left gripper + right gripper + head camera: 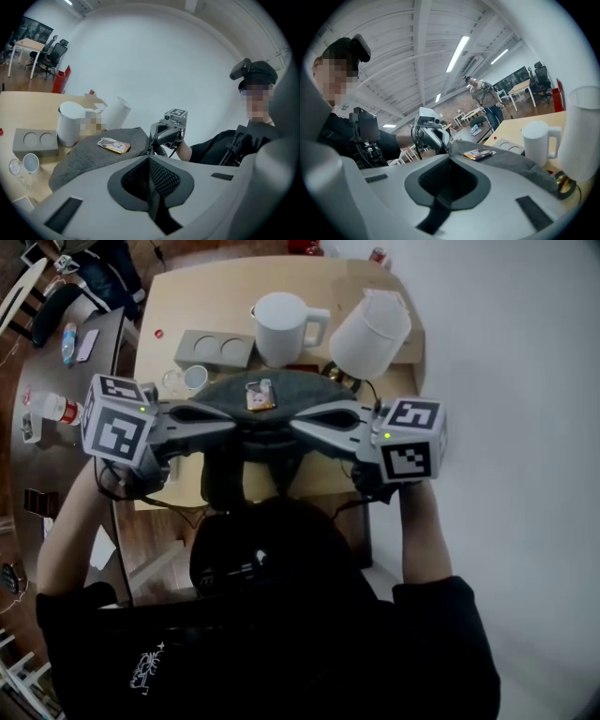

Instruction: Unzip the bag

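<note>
A dark grey bag (286,395) lies at the table's near edge, partly hanging over it, with a small picture card (260,396) on top. Both grippers point at each other across its near edge. My left gripper (234,424) is shut, its tip pinching the raised edge of the bag (93,154). My right gripper (293,425) is shut on the same edge from the other side, almost tip to tip. In the left gripper view the right gripper (157,140) pinches the fabric peak. The zip itself is hidden between the jaws.
Behind the bag stand a white jug (281,326), a tilted white shade (370,334), a grey block with two round hollows (216,350) and a small glass (192,378). A darker side table (56,381) with bottles is at the left. The person's body is close below.
</note>
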Motion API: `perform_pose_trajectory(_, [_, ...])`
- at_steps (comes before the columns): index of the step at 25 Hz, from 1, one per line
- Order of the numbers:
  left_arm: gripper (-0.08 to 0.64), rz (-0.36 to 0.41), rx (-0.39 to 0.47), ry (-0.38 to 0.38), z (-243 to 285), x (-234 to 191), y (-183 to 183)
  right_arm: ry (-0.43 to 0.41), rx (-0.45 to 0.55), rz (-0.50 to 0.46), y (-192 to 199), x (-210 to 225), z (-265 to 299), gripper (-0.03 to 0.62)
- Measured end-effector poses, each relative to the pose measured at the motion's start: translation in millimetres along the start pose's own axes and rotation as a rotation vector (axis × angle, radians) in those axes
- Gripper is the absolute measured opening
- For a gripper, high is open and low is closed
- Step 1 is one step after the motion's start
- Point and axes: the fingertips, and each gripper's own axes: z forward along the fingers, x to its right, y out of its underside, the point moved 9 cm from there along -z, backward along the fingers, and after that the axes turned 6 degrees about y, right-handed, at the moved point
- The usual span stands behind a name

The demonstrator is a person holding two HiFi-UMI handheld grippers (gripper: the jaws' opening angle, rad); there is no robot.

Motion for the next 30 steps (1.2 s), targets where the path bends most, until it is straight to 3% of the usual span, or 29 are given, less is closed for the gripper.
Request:
perform_pose_trajectory(9, [0.005, 0.001, 0.076, 0.013, -6.1, -3.0, 3.3, 0.037, 0.044, 0.021, 0.5, -1.1, -2.6, 0.009])
perform_pose_trajectory(15, [0.005, 0.053, 0.104, -0.007, -7.0, -1.0, 5.1, 0.045, 0.054, 0.024, 0.9, -1.1, -4.5, 0.009])
perform_pose_trajectory(30, [0.004, 0.037, 0.158, 0.004, -14.1, -5.6, 4.7, 0.055, 0.067, 0.034, -1.9, 5.9, -10.9, 0.009])
